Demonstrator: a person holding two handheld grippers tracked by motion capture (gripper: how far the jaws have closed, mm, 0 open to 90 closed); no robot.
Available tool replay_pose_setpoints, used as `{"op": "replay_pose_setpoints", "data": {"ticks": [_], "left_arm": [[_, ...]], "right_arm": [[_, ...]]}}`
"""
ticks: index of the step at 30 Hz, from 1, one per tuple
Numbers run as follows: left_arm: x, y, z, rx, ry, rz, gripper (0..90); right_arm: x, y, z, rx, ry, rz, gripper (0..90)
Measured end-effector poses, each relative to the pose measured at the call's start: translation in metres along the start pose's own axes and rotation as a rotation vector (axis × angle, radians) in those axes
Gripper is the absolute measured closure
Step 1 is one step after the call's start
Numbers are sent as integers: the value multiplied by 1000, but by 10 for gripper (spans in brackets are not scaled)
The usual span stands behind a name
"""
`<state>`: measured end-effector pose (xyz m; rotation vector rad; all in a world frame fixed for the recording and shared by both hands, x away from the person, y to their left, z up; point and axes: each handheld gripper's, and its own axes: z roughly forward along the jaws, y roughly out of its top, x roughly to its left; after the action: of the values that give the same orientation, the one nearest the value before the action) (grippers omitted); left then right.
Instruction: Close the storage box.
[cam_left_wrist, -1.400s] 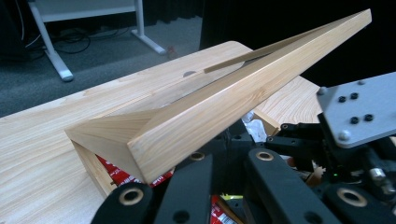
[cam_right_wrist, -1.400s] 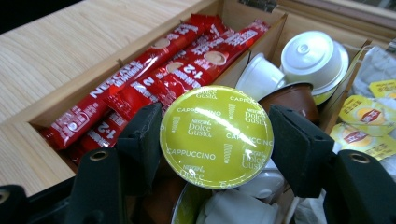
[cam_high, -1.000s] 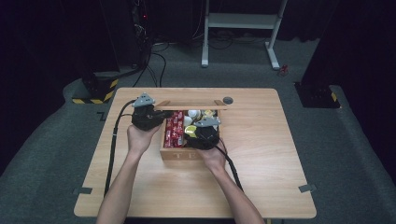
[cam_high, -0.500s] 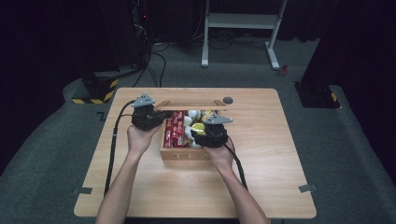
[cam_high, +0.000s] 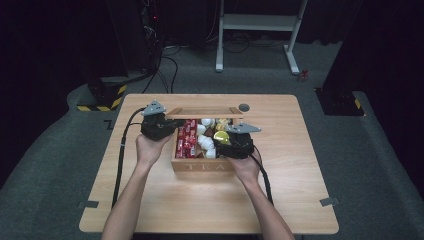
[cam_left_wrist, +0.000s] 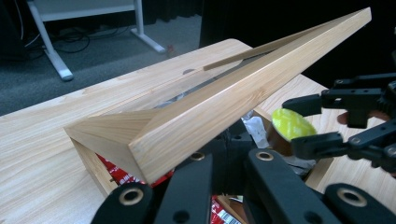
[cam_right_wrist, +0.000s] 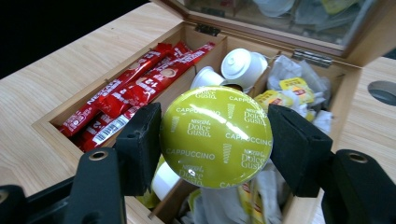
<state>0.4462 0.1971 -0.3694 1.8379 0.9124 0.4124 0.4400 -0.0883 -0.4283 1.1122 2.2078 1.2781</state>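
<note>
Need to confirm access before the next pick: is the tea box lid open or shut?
Open. The left gripper holds the lid raised, and the tea box shows its sachets and capsules.

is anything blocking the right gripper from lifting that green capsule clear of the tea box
Nothing visible does. The right gripper is shut on the capsule and holds it above the open tea box. The left gripper holds the lid up at the back, clear of the capsule.

Dark lab: black curtains (cam_high: 60, 45), cables (cam_high: 165, 65)
</note>
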Motion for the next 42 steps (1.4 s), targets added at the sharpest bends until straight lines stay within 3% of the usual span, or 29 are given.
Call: {"op": "replay_pose_setpoints", "data": {"ticks": [11,21,42], "left_arm": [[-1,0,0,3,4,5,900],[-2,-2,-1,6,6,13,900],[-5,-2,-1,6,6,17,900]], "right_arm": [[-20,-3,-27,-14,-20,21,380],[-48,-16,-49,-12,-76,58,380],[-94,-49,-62,54,-192,147,380]]}}
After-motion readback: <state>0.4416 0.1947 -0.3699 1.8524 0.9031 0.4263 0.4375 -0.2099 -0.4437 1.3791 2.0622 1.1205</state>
